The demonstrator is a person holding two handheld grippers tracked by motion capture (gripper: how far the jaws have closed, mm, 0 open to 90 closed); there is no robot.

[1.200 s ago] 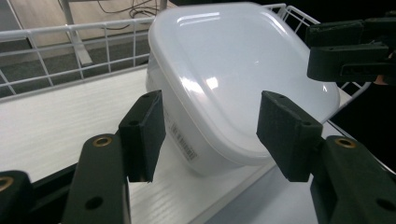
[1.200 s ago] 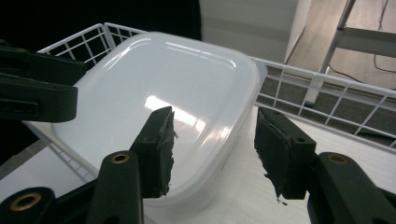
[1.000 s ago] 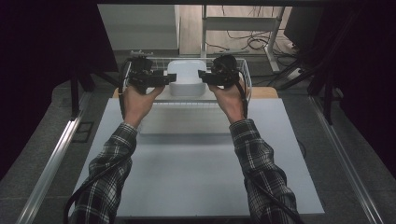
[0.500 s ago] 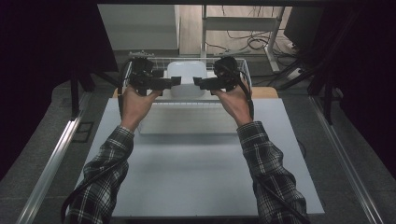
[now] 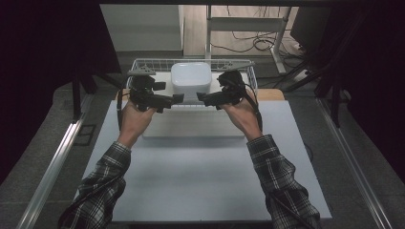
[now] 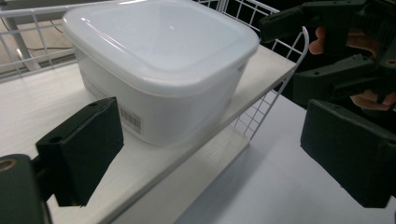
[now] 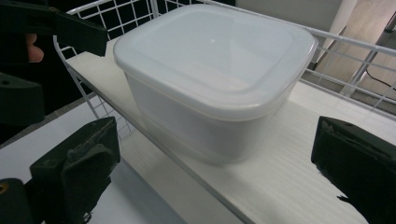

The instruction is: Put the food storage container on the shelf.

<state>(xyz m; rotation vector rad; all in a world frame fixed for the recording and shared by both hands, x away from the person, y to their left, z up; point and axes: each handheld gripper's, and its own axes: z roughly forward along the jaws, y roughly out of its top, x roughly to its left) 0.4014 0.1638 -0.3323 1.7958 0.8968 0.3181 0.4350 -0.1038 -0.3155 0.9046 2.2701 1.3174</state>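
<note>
Two grippers flank one white lidded container (image 5: pixel 191 80), which stands upright on the pale shelf board (image 5: pixel 165 78) inside the white wire basket (image 5: pixel 143 62), at twelve o'clock on the table (image 5: pixel 200 186) in the high view. We see the left gripper (image 5: pixel 177 98) at about ten o'clock of the table's centre and the right gripper (image 5: pixel 202 99) at about one o'clock, their tips pointing toward each other just in front of the container, near it but apart from it.

In the left gripper view our own gripper (image 6: pixel 210 154) has its jaws spread wide, having just been opening, with nothing pinched: the container (image 6: pixel 159 70) lies at eleven o'clock beyond them, untouched, a barcode label (image 6: pixel 130 119) on its side wall. The other gripper (image 6: pixel 327 51) shows at two o'clock.

In the right gripper view the right gripper (image 7: pixel 215 172) likewise stands spread, its jaws just opened, clear of the container (image 7: pixel 210 79) at twelve o'clock. The lid is seated on the container.
</note>
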